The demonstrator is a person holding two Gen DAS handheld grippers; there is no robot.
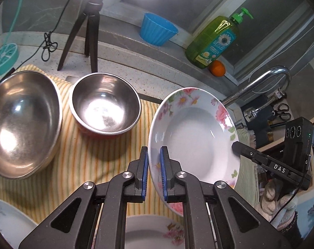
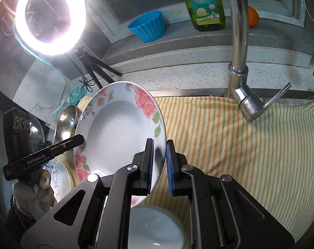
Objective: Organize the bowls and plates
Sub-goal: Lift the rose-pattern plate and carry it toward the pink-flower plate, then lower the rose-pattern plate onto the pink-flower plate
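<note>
A white deep plate with pink flowers (image 1: 194,137) hangs tilted above the striped cloth (image 1: 90,161), gripped from both sides. My left gripper (image 1: 153,151) is shut on its left rim. My right gripper (image 2: 159,145) is shut on the opposite rim of the same plate (image 2: 117,132). Each gripper also shows in the other's view: the right gripper (image 1: 235,145) and the left gripper (image 2: 81,140). On the cloth stand a large steel bowl (image 1: 22,124) and a smaller steel bowl (image 1: 105,103) with a red outside. Below lie another floral plate (image 1: 152,230) and a white bowl (image 2: 155,228).
A tripod (image 1: 88,33) with a ring light (image 2: 50,16) stands behind the bowls. On the back ledge are a blue cup (image 1: 157,29), a green soap bottle (image 1: 215,41) and an orange (image 1: 217,68). The faucet (image 2: 239,47) rises at the right. A patterned plate (image 2: 60,178) lies low on the left.
</note>
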